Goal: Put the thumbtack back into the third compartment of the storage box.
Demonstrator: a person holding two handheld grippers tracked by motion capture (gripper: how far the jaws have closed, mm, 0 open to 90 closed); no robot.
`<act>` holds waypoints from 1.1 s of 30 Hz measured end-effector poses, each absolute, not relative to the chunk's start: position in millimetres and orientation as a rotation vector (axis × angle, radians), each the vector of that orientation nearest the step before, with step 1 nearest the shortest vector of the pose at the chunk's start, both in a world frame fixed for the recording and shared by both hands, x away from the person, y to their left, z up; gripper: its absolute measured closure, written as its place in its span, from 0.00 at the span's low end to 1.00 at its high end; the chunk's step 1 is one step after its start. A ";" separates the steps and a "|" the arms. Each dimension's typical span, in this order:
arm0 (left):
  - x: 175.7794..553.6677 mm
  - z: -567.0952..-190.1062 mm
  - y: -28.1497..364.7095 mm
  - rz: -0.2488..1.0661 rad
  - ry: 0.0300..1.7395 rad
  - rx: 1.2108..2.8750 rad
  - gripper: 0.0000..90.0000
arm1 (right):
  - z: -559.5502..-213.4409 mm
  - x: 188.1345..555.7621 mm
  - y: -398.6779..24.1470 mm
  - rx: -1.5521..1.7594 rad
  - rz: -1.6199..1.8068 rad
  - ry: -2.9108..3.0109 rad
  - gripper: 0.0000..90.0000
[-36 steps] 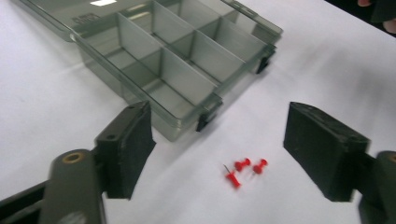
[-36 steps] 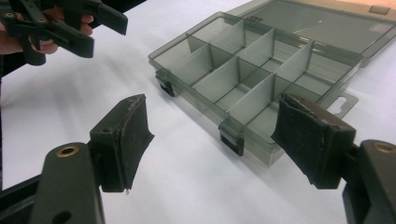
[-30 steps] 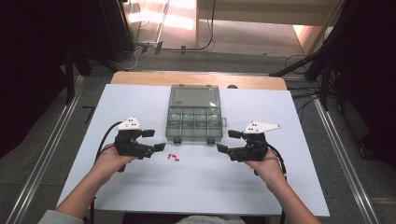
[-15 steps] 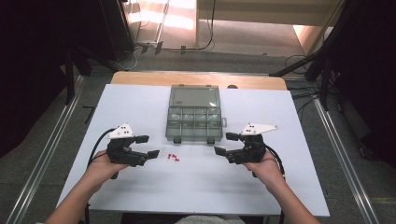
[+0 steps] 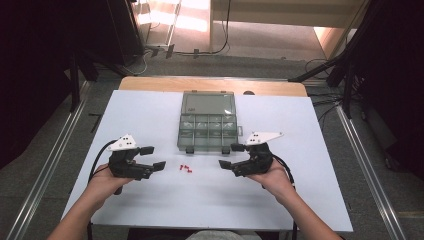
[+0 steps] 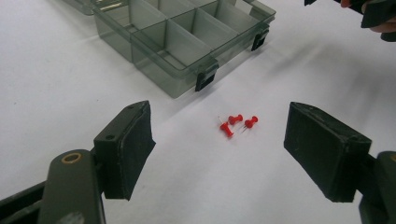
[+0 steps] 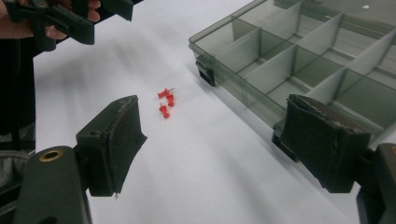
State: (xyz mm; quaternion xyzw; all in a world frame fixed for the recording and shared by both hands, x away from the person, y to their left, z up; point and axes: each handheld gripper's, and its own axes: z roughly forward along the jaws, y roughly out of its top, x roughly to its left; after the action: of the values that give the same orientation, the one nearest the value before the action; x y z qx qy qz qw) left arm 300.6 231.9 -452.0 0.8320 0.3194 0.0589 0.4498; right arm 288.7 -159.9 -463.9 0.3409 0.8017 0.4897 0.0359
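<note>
Three red pushpins (image 6: pixel 236 122) are counted on the desk (image 5: pixel 150 110), at 6 o'clock from one open compartment box (image 5: pixel 206 131); two tongs are seen.

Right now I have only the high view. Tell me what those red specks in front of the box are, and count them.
Observer: Three red pushpins, clustered loose on the white table, clear of the box.
Operator: Check the box's front compartments.
Observer: The front row of the organizer box looks empty in the right gripper view.
Operator: Report the grippers up close.
Observer: The left hand-held gripper is wide open, with the pins ahead between its jaws. The right hand-held gripper is open too, holding nothing.
</note>
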 end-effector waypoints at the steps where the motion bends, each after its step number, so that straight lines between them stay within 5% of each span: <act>1: 299.6 -452.4 232.5 0.145 0.794 2.057 0.26 | -464.2 289.2 -157.6 1.036 1.506 2.469 0.23; 33: 289.2 -456.8 239.9 0.168 0.809 2.055 0.26 | -476.9 304.8 -104.9 0.913 1.462 2.585 0.28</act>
State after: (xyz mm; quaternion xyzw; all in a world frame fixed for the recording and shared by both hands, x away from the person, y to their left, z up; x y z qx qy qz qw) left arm 289.2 239.9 -456.8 0.8299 0.3268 0.0677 0.4471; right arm 304.8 -104.9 -476.9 0.2938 0.8319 0.4705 0.0173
